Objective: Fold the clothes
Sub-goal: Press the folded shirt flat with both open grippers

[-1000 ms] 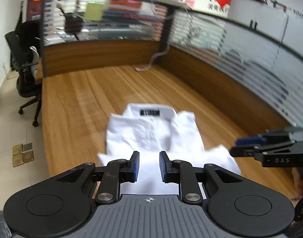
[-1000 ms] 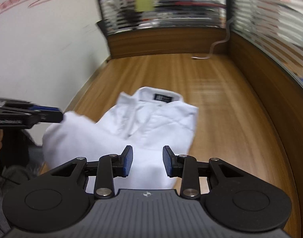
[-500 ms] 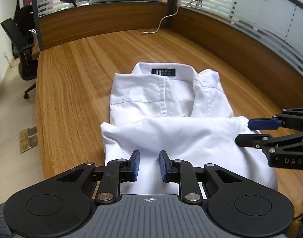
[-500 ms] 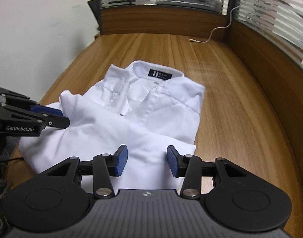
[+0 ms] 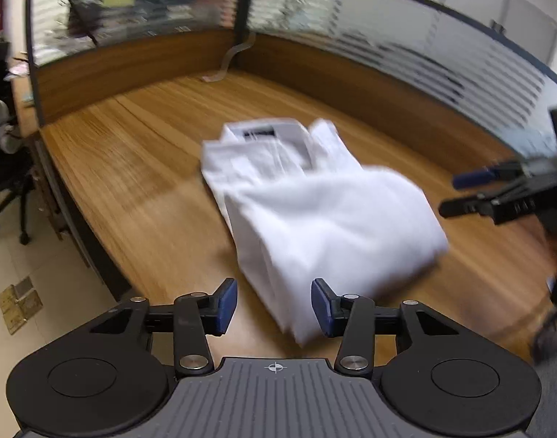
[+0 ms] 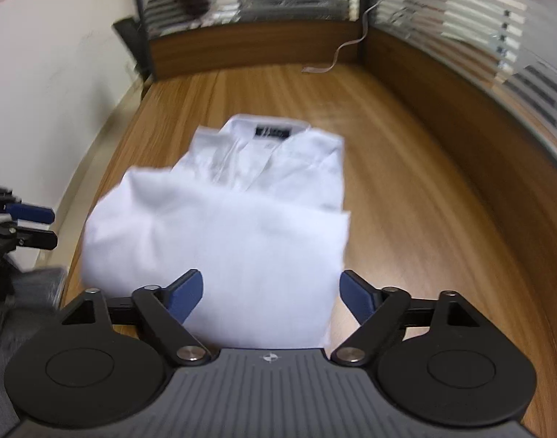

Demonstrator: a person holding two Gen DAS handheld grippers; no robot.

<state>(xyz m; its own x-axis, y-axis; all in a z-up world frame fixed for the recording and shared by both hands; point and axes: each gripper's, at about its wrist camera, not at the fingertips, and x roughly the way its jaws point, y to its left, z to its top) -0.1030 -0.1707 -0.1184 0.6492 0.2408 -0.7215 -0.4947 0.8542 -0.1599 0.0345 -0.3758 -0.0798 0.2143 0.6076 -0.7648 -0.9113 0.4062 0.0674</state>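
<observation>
A white shirt (image 5: 333,219) lies on the wooden table (image 5: 132,168), its lower half folded up over the chest and its collar label (image 5: 258,133) at the far end. My left gripper (image 5: 275,303) hovers at the fold's near left corner. Its jaws are opening, and its pads stand apart from the cloth. In the right wrist view the shirt (image 6: 242,237) spreads under my right gripper (image 6: 271,292). Its jaws are opening wide, with the cloth between them and not pinched. Each gripper also shows from the other's camera: the right gripper (image 5: 457,195) and the left gripper (image 6: 46,228).
Wood-and-glass partitions (image 5: 388,84) wall the table at the back and right. A white cable (image 6: 337,54) lies near the far corner. Left of the table edge (image 5: 77,226) is tiled floor with an office chair (image 5: 4,168).
Both grippers laid the shirt's lower half over the chest, then their jaws spread wide and let go of the cloth. Both cameras have drawn back, and the picture is blurred.
</observation>
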